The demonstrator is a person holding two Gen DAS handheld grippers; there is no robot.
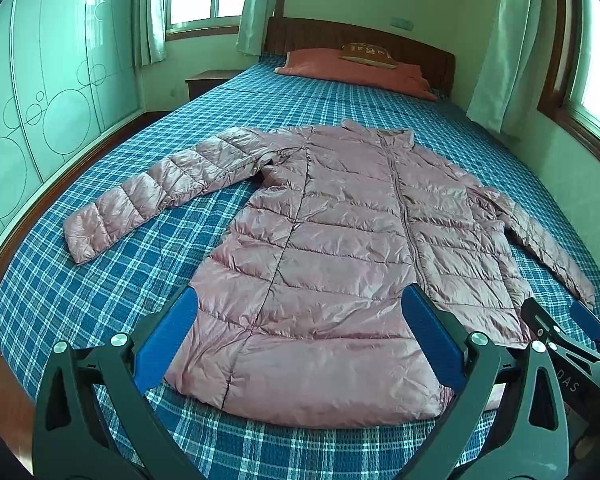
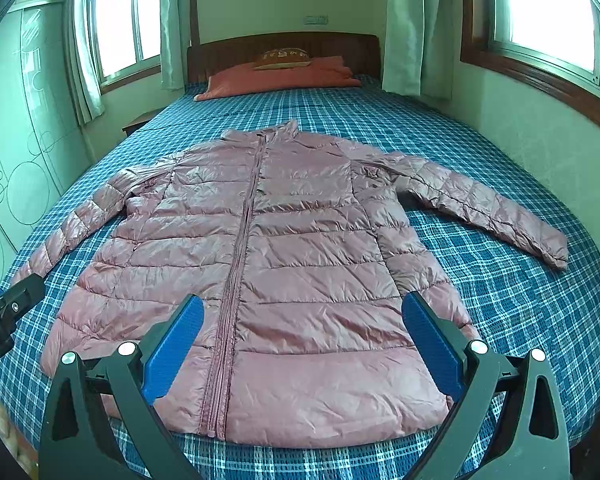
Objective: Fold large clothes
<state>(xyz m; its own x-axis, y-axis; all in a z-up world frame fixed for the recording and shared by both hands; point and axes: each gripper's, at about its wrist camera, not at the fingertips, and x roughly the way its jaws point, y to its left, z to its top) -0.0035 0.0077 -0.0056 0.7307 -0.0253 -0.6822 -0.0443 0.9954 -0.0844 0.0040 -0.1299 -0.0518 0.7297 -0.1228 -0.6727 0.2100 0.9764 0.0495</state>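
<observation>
Though spread flat, jacket (image 2: 284, 264) collar toward headboard (image 2: 284, 50)

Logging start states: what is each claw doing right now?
Left claw: open, holding nothing, above the hem of the pink jacket.
Right claw: open, holding nothing, above the same hem.

One pink puffer jacket (image 1: 332, 264) on one plaid bed (image 1: 100, 288), two pillows (image 1: 352, 70) stacked at the headboard edge, two grippers, left (image 1: 298, 340) and right (image 2: 300, 340), two windows (image 2: 120, 20).
</observation>
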